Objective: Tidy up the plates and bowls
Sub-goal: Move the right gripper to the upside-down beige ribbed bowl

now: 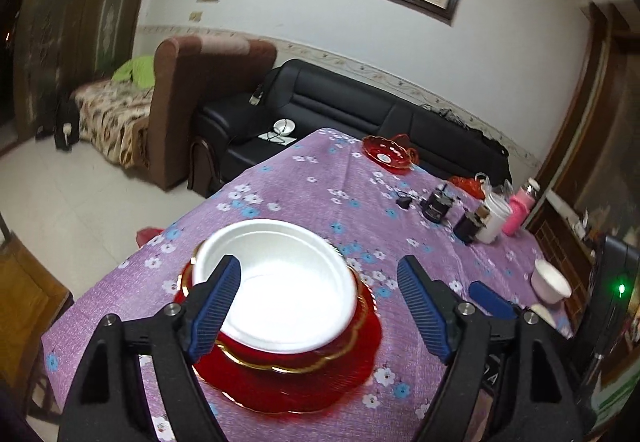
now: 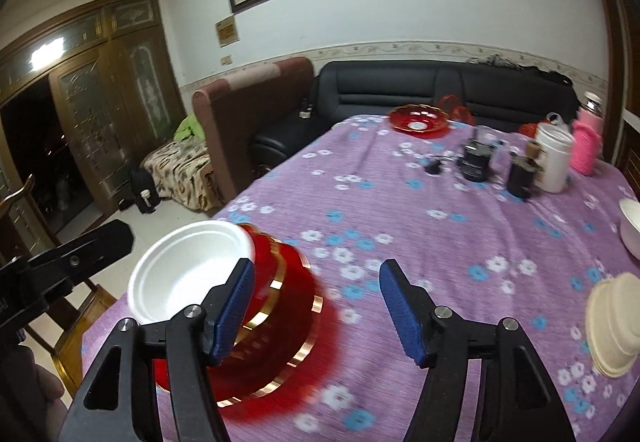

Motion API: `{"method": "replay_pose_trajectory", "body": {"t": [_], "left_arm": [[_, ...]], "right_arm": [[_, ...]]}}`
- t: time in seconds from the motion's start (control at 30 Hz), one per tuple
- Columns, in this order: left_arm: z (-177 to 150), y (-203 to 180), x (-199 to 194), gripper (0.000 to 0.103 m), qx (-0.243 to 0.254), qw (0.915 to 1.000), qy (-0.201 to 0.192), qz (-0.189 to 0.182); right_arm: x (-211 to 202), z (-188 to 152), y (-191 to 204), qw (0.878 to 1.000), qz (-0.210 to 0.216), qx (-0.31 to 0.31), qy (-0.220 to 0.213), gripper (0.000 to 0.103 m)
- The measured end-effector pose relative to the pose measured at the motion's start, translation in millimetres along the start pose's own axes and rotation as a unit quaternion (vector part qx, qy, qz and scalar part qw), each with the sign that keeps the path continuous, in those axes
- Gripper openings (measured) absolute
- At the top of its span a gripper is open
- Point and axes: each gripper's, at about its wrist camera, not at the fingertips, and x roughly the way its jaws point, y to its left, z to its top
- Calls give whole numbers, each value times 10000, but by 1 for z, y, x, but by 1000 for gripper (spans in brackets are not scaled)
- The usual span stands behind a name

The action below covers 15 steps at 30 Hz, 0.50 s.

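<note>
A white foam bowl point(image 1: 280, 282) sits in a red gold-rimmed bowl point(image 1: 304, 356) on a red plate point(image 1: 320, 390), near the table's left edge. My left gripper point(image 1: 317, 262) hovers over this stack, open, its pads gripping nothing. My right gripper point(image 2: 316, 264) is open and empty just right of the white bowl point(image 2: 188, 274) and the red stack point(image 2: 288, 306). A red glass dish point(image 1: 386, 154) point(image 2: 418, 120) lies at the far end. A small white bowl point(image 1: 552, 280) point(image 2: 632, 230) and a cream stack of dishes point(image 2: 614, 326) sit at the right.
The purple flowered tablecloth point(image 2: 420, 226) covers the table. Dark jars point(image 2: 476, 162), a white cup point(image 2: 554, 158) and a pink bottle point(image 2: 586, 146) stand at the far right. A black sofa point(image 1: 340, 102) lies beyond, and a wooden chair point(image 2: 76, 326) stands at the left edge.
</note>
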Motion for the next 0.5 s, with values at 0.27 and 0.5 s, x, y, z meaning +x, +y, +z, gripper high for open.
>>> {"method": "replay_pose_trajectory", "body": {"t": [0.27,0.5], "left_arm": [[-19,-45,8,81,508,9984,205,-104],[-32,-77,16,82,864,9954,392,-143]], "right_arm": [[-15,-10,-69,9972,-386,637,-9,70],[-29,-14,-129,9914,-812,1024,-97,71]]}}
